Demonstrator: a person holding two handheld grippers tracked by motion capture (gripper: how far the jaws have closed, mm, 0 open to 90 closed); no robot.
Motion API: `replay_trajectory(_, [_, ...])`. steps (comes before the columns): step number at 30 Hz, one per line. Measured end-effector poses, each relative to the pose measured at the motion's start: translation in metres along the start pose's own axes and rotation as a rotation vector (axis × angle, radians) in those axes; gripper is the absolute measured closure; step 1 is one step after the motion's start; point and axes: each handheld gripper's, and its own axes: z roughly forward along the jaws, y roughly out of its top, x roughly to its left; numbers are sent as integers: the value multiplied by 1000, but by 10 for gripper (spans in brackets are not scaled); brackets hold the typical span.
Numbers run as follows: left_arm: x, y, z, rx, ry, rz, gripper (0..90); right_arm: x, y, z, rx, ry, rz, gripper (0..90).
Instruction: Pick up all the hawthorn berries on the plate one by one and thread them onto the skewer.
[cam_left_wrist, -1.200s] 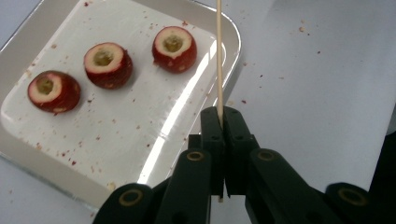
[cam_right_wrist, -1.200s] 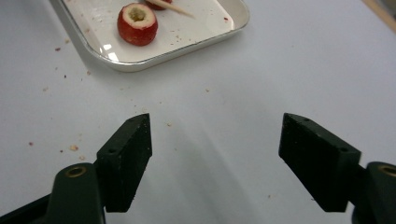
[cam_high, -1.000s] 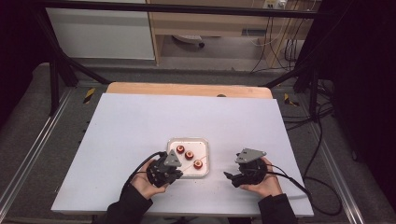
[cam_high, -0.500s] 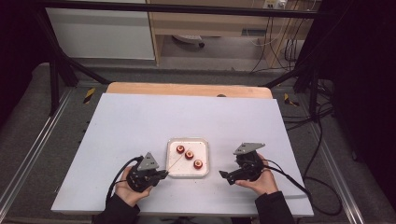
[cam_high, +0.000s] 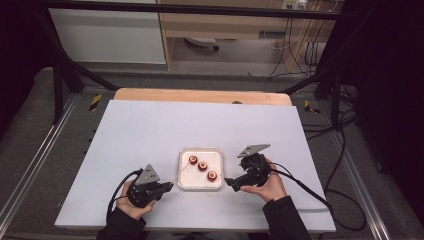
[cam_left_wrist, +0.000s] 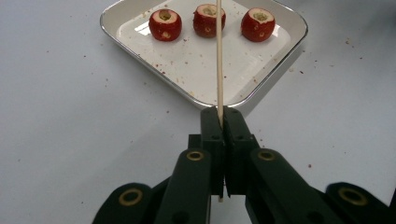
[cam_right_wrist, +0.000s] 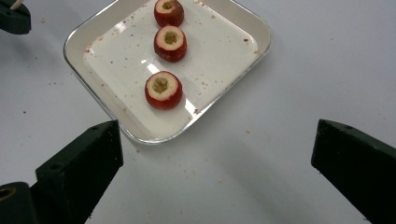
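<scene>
A white square tray (cam_high: 201, 186) holds three cored red fruits (cam_high: 202, 166) in a row. My left gripper (cam_high: 169, 187) lies on the table left of the tray, shut on a thin wooden skewer (cam_left_wrist: 219, 70) that points over the tray toward the middle fruit (cam_left_wrist: 209, 20). My right gripper (cam_high: 229, 182) hovers at the tray's right corner and aims at it. Its jaws have just been opening and now stand wide (cam_right_wrist: 218, 135) with nothing between them. The nearest fruit (cam_right_wrist: 163, 90) lies ahead of them inside the tray (cam_right_wrist: 79, 32).
The tray sits near the front of a large white board (cam_high: 150, 130) on a wooden table. Red crumbs are scattered around the tray. Cables trail from both grippers toward the front edge.
My left gripper has slid left, away from the tray's edge, with the skewer still in it. My right gripper has lifted a little and its jaws have spread wider.
</scene>
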Motion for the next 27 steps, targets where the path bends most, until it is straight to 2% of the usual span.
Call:
replay_trajectory(6, [2, -3, 0, -5, 2, -9, 882, 5, 12, 4, 16, 15, 4, 28])
replay_trajectory(11, [2, -3, 0, -7, 3, -7, 882, 11, 24, 10, 55, 13, -24, 40])
replay_trajectory(14, [2, -2, 0, -4, 3, -4, 882, 14, 31, 15, 74, 29, -40, 66])
replay_trajectory(16, [2, -3, 0, -3, 3, -5, 882, 17, 37, 21, 106, 43, -62, 123])
replay_trajectory(19, [2, -2, 0, -3, 4, -4, 882, 18, 41, 25, 119, 69, -70, 169])
replay_trajectory(21, [2, -2, 0, -2, 4, -4, 882, 19, 48, 32, 175, 95, -71, 210])
replay_trajectory(24, [2, -2, 0, -3, 4, -1, 882, 19, 50, 37, 198, 116, -71, 245])
replay_trajectory(25, [2, -2, 0, -2, 4, 0, 882, 20, 53, 42, 229, 124, -82, 266])
replay_trajectory(27, [2, -2, 0, -3, 2, 3, 882, 23, 55, 47, 250, 132, -95, 303])
